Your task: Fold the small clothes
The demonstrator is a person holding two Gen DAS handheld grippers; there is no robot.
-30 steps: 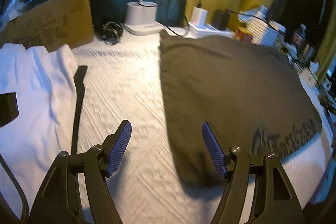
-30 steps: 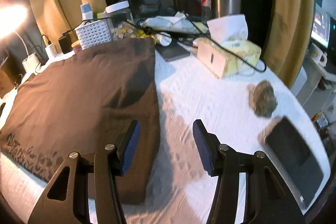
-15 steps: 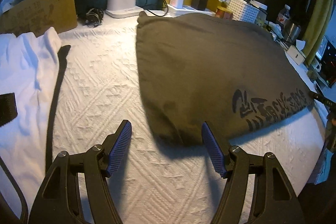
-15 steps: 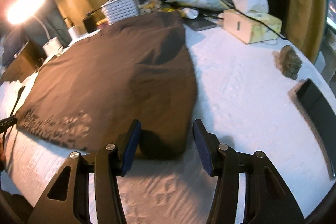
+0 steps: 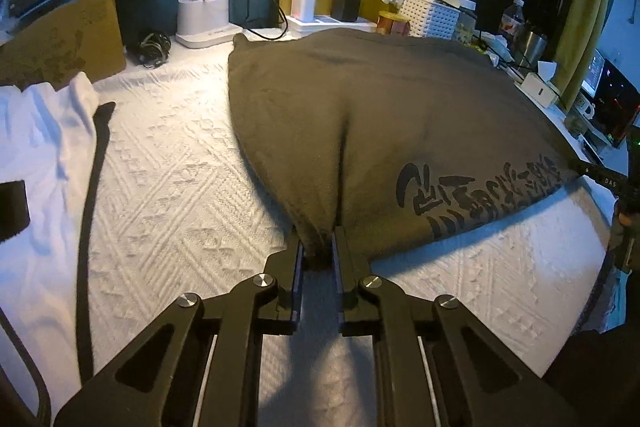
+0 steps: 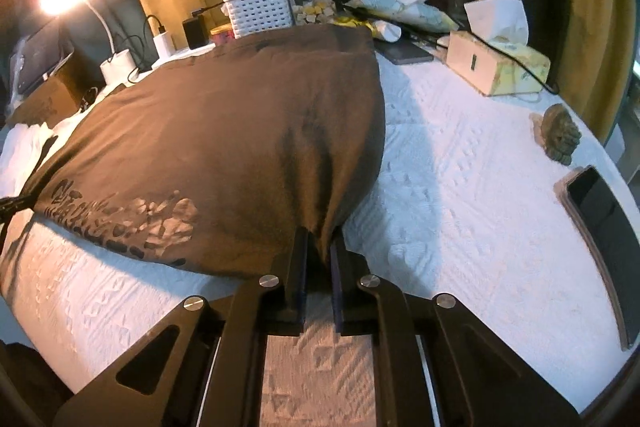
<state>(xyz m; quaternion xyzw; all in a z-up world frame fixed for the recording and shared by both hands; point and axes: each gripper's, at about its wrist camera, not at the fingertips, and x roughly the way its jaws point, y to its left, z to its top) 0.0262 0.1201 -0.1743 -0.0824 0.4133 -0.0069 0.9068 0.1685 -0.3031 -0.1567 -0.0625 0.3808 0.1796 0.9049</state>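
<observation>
Now the brown shirt (image 5: 400,115) is lying spread on the white textured cloth (image 5: 180,195), its near corners pinched: left gripper (image 5: 318,251) is gripping one, right gripper (image 6: 319,247) the other. White garment (image 5: 36,147) is resting at nine o'clock.

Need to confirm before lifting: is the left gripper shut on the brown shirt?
Shut. The left gripper pinches a bunched near corner of the brown shirt.

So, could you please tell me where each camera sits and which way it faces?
Left wrist: on the left gripper, facing the shirt and lamp base; only its fingers show.
Right wrist: on the right gripper, facing the shirt and tissue box; only its fingers show.
Shared: shirt, white basket.
</observation>
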